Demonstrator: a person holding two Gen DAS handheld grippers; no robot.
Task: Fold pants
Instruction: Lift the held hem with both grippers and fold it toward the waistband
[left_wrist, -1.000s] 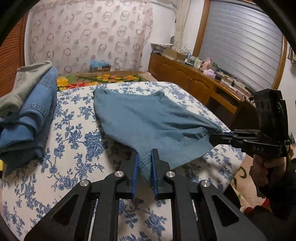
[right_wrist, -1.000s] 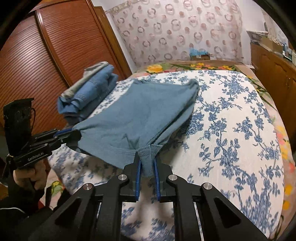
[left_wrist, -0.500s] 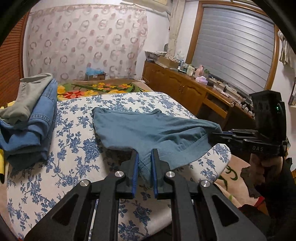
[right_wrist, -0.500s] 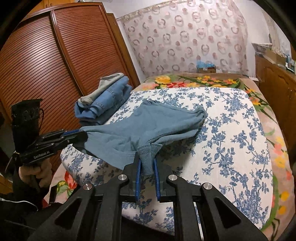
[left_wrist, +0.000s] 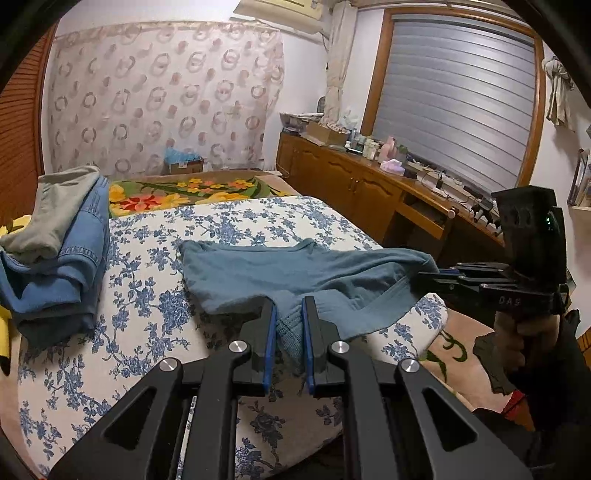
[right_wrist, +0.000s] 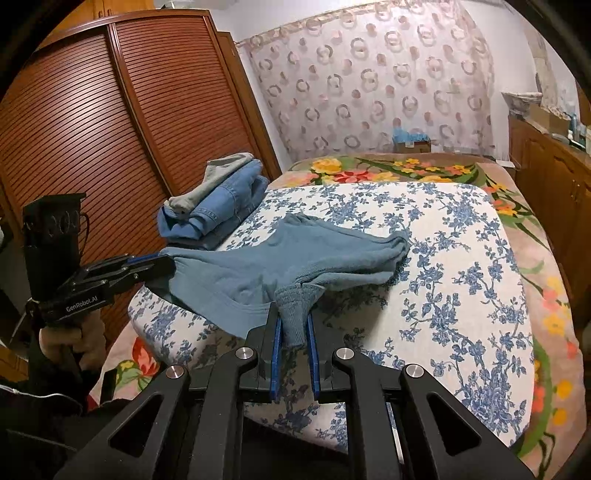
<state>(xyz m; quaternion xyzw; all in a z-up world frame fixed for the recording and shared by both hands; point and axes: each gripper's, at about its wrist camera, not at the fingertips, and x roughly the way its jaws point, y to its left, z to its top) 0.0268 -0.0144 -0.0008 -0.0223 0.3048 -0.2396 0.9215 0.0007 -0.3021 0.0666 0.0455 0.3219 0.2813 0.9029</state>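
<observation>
Bedroom: bed with a blue-floral cover (left_wrist: 147, 325), louvred wardrobe (right_wrist: 92, 129) on one side, wooden sideboard (left_wrist: 351, 184) under a shuttered window on the other.

Left gripper (left_wrist: 289, 314): jaws nearly closed, pinching a ribbed hem corner of the teal pants (left_wrist: 295, 266). Right gripper (right_wrist: 294, 325): same, nearly closed on the other ribbed corner, cloth bunched between the blue pads. Each gripper also shows in the other's view, right one (left_wrist: 436, 275) at the bed's right edge and left one (right_wrist: 155, 266) at its left edge, both clamped on the fabric, a hand (right_wrist: 70, 339) under the left handle.

Pants lie across the near half of the cover, near edge lifted and strung between the two grippers, far edge resting on the bed, middle sagging a bit. Stack of folded denim and grey clothes (left_wrist: 55, 251) sits well apart at the left side.

Judgement: the step looks like carrying the held edge to make or square a fold. To do it well: keep both grips firm, keep the grippers level with each other and apart enough to take out the sag, move them together so the edge stays straight, lay the corners onto the far edge before letting go. Risk: uneven pull skews the fold or drags the resting part.
</observation>
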